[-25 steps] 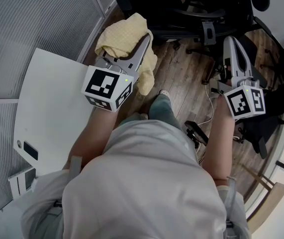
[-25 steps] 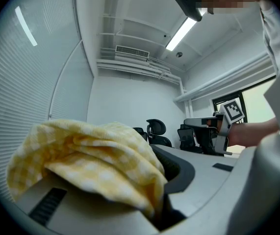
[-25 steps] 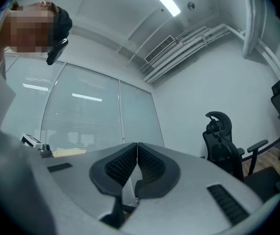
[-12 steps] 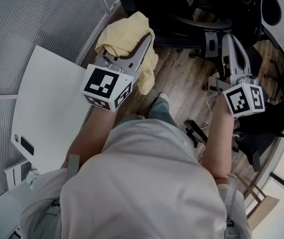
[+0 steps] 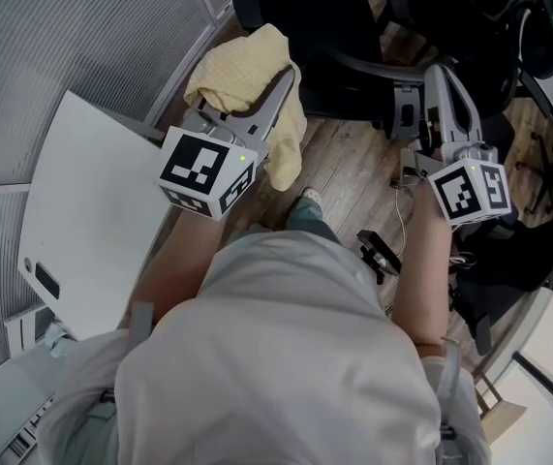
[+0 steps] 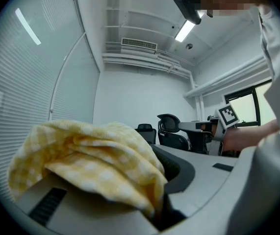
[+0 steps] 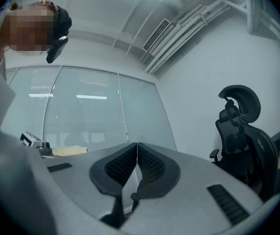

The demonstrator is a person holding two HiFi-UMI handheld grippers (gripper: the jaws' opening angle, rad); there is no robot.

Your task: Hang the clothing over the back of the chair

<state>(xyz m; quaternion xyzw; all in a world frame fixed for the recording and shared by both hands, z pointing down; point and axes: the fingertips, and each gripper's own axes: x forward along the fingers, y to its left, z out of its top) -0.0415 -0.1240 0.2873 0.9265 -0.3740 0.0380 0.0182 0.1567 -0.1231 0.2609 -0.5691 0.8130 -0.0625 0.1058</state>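
Yellow checked cloth (image 5: 240,64) sits in my left gripper (image 5: 284,83), far left. Black padded office chair (image 5: 317,13) lies just beyond. White flat tabletop (image 5: 82,211) near left. My right gripper (image 5: 438,74) is at far right.

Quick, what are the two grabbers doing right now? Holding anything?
Left gripper: closed on the yellow checked cloth.
Right gripper: closed, nothing in it.

white desk (image 5: 92,211) left | slatted blinds (image 5: 82,37) beside it | wood floor (image 5: 353,163) | ceiling light (image 6: 185,31)
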